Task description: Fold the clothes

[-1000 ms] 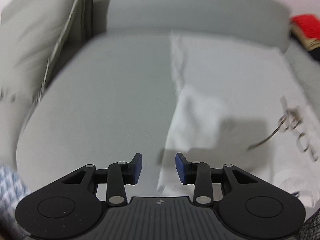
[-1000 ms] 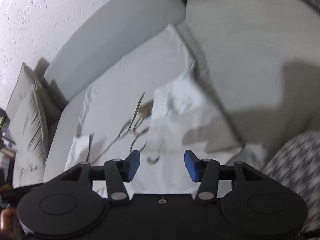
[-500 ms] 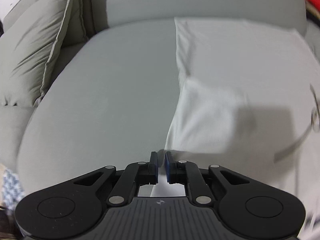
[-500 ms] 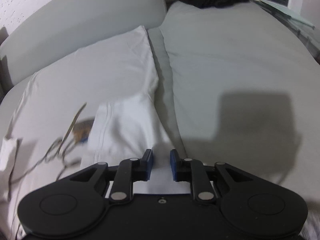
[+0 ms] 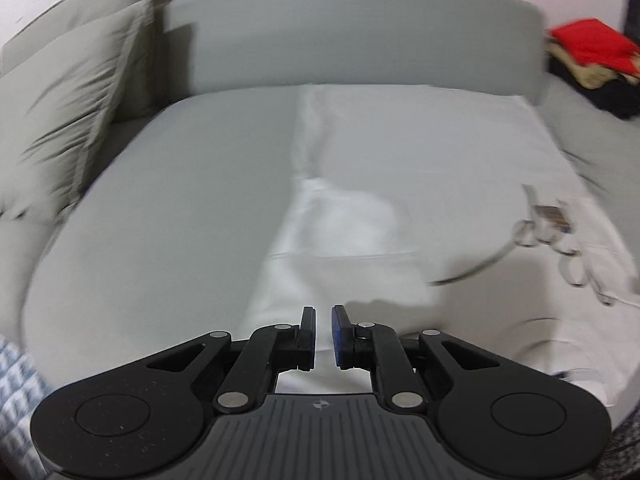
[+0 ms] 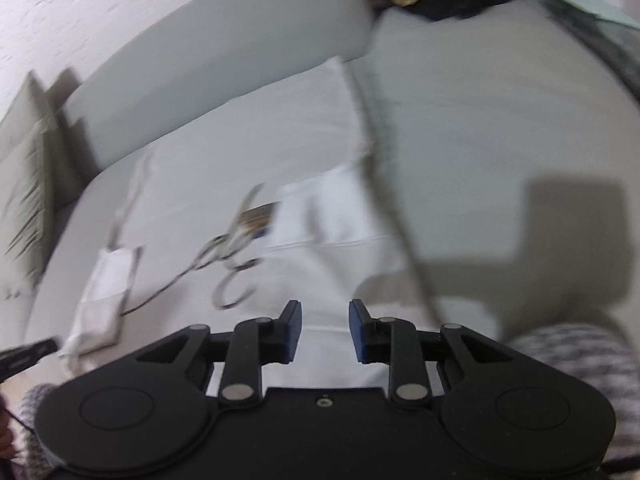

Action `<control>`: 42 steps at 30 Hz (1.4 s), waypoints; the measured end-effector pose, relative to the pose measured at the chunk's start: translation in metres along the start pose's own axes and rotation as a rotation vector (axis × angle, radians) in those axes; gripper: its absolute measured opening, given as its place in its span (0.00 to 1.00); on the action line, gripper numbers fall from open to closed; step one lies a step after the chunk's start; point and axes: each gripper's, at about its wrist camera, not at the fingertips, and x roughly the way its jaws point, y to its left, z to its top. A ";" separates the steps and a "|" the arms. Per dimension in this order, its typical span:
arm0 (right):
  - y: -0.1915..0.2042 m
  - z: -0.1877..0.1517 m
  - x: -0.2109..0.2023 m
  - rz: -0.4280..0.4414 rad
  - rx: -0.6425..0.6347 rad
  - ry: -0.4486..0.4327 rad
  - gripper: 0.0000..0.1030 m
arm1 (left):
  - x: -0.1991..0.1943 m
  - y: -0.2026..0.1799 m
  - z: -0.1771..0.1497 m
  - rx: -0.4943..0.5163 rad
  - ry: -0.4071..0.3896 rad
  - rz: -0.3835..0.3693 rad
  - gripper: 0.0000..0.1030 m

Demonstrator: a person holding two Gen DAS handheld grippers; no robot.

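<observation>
Two folds visible: both short sleeves of the white T-shirt (image 5: 420, 152) are turned in onto the body, the left sleeve (image 5: 344, 216) at centre frame in the left view, the right sleeve (image 6: 324, 212) at centre in the right view.
Garment position: spread flat across the grey sofa seat (image 5: 168, 200), filling the centre and right of the left view; its printed script graphic (image 6: 236, 256) faces up, left of centre in the right view.
Progress, judged: early to middle. Sleeves are in; the side panels and the lengthwise fold of the body appear not yet done.
Left gripper (image 5: 323, 332): bottom centre of its view, jaws drawn narrow with a slim gap. White cloth shows in and beneath the gap; whether it is pinched cannot be told.
Right gripper (image 6: 325, 330): bottom centre of its view, jaws moderately apart, nothing between them, poised over the near part of the shirt.
Image quality: both views motion-blurred; fine seams are not readable.
Surface: smooth grey upholstery with a low backrest (image 5: 360, 36) along the top of the frame; a seam between seat sections (image 6: 384, 184) runs just right of the shirt.
Room: grey cushions (image 5: 68, 120) at upper left; a heap of other clothes, red on top (image 5: 588, 44) over tan and black, at upper right; pale textured wall (image 6: 120, 12) behind.
Risk, judged: soft cloth on soft cushion may creep and spoil edge alignment.
</observation>
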 end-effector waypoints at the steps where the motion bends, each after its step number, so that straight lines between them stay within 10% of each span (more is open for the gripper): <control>1: 0.008 0.000 0.005 0.015 -0.015 0.008 0.24 | 0.004 -0.013 -0.002 0.025 0.007 -0.006 0.15; 10: 0.034 -0.043 0.020 0.046 -0.176 0.093 0.24 | 0.005 -0.081 -0.053 0.250 0.039 0.003 0.05; 17: 0.022 -0.062 0.003 0.120 -0.074 0.302 0.24 | -0.008 -0.045 -0.064 0.125 0.212 -0.102 0.12; 30: 0.042 0.047 -0.126 0.333 -0.065 -0.173 0.50 | -0.109 0.016 0.056 -0.035 -0.289 -0.098 0.45; 42: 0.006 0.154 -0.014 0.150 0.053 -0.195 0.84 | 0.039 0.053 0.138 -0.129 -0.172 0.017 0.64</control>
